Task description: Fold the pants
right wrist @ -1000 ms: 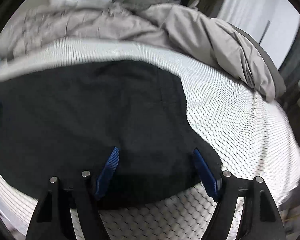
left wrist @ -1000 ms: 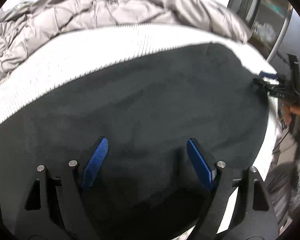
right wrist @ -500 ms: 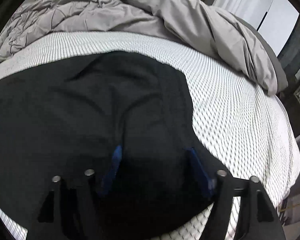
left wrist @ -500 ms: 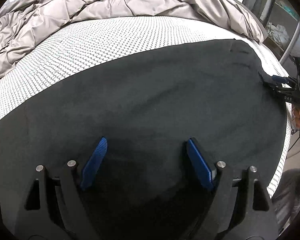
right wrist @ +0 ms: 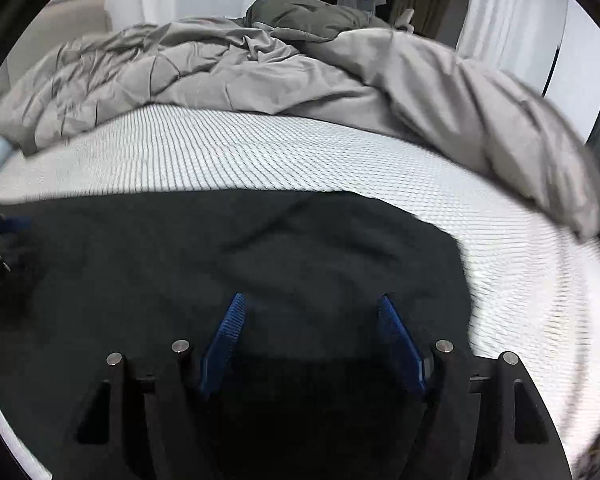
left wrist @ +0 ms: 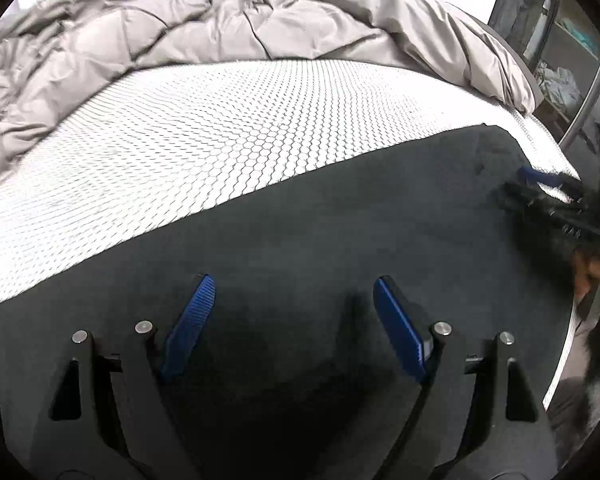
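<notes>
The black pants (left wrist: 340, 220) lie spread flat on the white patterned mattress (left wrist: 200, 128); they also fill the lower part of the right wrist view (right wrist: 220, 264). My left gripper (left wrist: 294, 284) is open, its blue pads just over the dark cloth, holding nothing. My right gripper (right wrist: 312, 300) is open above the pants near their right edge. The right gripper also shows at the far right of the left wrist view (left wrist: 540, 188), at the pants' far corner. The left gripper shows blurred at the left edge of the right wrist view (right wrist: 0, 232).
A crumpled grey duvet (left wrist: 180, 40) is piled along the back of the bed, also in the right wrist view (right wrist: 300, 72). Bare mattress (right wrist: 540, 300) lies right of the pants. A shelf unit (left wrist: 560, 60) stands beyond the bed's right edge.
Both grippers have pulled back toward the near edge and tilted up, so more bare mattress and duvet show. Both stay open; the right one has narrowed a little.
</notes>
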Demonstrator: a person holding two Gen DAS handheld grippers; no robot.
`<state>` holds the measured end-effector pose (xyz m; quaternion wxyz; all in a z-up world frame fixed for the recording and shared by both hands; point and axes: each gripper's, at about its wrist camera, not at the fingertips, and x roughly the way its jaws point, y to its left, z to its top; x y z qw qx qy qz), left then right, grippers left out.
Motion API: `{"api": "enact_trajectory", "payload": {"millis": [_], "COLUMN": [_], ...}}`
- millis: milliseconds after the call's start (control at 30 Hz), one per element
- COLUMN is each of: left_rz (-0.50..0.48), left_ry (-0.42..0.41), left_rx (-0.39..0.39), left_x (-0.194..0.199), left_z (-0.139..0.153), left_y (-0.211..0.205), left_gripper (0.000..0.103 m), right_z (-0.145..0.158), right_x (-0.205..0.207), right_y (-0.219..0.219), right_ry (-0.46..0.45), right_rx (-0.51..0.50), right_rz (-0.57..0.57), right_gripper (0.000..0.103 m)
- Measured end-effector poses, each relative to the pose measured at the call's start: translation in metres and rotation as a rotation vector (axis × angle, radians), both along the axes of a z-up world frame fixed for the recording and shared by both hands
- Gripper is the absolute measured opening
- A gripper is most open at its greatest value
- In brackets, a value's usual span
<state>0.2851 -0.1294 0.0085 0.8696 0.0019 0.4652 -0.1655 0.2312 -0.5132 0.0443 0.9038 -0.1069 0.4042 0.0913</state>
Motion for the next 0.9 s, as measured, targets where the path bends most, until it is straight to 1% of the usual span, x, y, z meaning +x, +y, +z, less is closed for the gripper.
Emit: {"api": "enact_trajectory", "payload": {"millis": [33,67,100,133,167,200,233,267,300,333,367,433,467,500,533,567,600,633,667,733,800,833,867,900], "left_rz": [0.0,0.011,0.018,0.016,0.007,0.003,0.003,0.009,0.015,0.02,0.021,0.031,0.036,0.031,0.023,0.014,0.009,0.006,0.003,0.005,0.006,0.007,0.005,0.004], "left_ry": [0.013,0.023,0.035,0.037,0.025,0.023,0.024,0.025,0.028,0.031,0.031,0.032,0.032,0.028,0.021,0.006,0.0,0.004,0.02,0.022,0.021,0.02,0.018,0.016], "left_rx": [0.015,0.041,0.043,0.027,0.006,0.005,0.008,0.003,-0.008,-0.014,-0.009,0.022,0.028,0.013,0.0,-0.009,0.009,0.027,0.054,0.055,0.039,0.035,0.036,0.037], "left_x": [0.01,0.016,0.02,0.021,0.019,0.018,0.018,0.018,0.018,0.019,0.019,0.018,0.016,0.012,0.01,0.008,0.008,0.011,0.014,0.015,0.015,0.014,0.013,0.012], "left_z": [-0.006,-0.013,-0.02,-0.022,-0.021,-0.02,-0.02,-0.019,-0.019,-0.019,-0.017,-0.012,-0.009,-0.005,-0.003,-0.001,-0.002,-0.005,-0.011,-0.017,-0.017,-0.018,-0.019,-0.019], "left_y": [-0.001,-0.001,0.001,0.002,0.007,0.008,0.011,0.015,0.018,0.019,0.019,0.019,0.018,0.018,0.017,0.015,0.01,0.007,0.003,0.002,0.004,0.004,0.004,0.004], "left_gripper": [0.08,0.08,0.08,0.08,0.08,0.08,0.08,0.08,0.08,0.08,0.08,0.08,0.08,0.08,0.08,0.08,0.08,0.08,0.08,0.082,0.082,0.082,0.082,0.082], "right_z": [-0.006,-0.014,-0.02,-0.026,-0.028,-0.027,-0.025,-0.024,-0.025,-0.027,-0.028,-0.028,-0.024,-0.018,-0.01,-0.001,0.003,0.003,0.0,-0.013,-0.029,-0.034,-0.039,-0.043], "right_x": [0.008,0.014,0.015,0.018,0.022,0.024,0.027,0.03,0.034,0.038,0.038,0.036,0.035,0.033,0.029,0.028,0.028,0.03,0.033,0.038,0.039,0.04,0.041,0.046], "right_y": [0.006,0.013,0.022,0.027,0.027,0.023,0.011,0.001,-0.007,-0.011,-0.008,0.004,0.008,0.01,0.011,0.018,0.025,0.037,0.052,0.083,0.119,0.128,0.136,0.138], "right_ry": [0.03,0.067,0.079,0.083,0.086,0.077,0.061,0.073,0.089,0.09,0.083,0.071,0.071,0.068,0.054,0.021,0.001,-0.008,0.002,0.024,0.054,0.059,0.051,0.047], "right_rx": [0.023,0.021,-0.006,-0.059,-0.095,-0.121,-0.15,-0.119,-0.09,-0.095,-0.116,-0.194,-0.185,-0.146,-0.094,-0.053,-0.05,-0.066,-0.098,-0.15,-0.168,-0.177,-0.206,-0.228], "right_rz": [-0.01,0.009,0.024,0.031,0.033,0.019,-0.029,-0.04,-0.053,-0.065,-0.058,-0.046,-0.039,-0.026,-0.006,0.013,0.021,0.032,0.039,0.065,0.171,0.199,0.218,0.209], "right_gripper": [0.071,0.071,0.071,0.071,0.071,0.071,0.062,0.055,0.044,0.041,0.041,0.042,0.042,0.042,0.045,0.049,0.059,0.061,0.061,0.061,0.061,0.061,0.061,0.066]}}
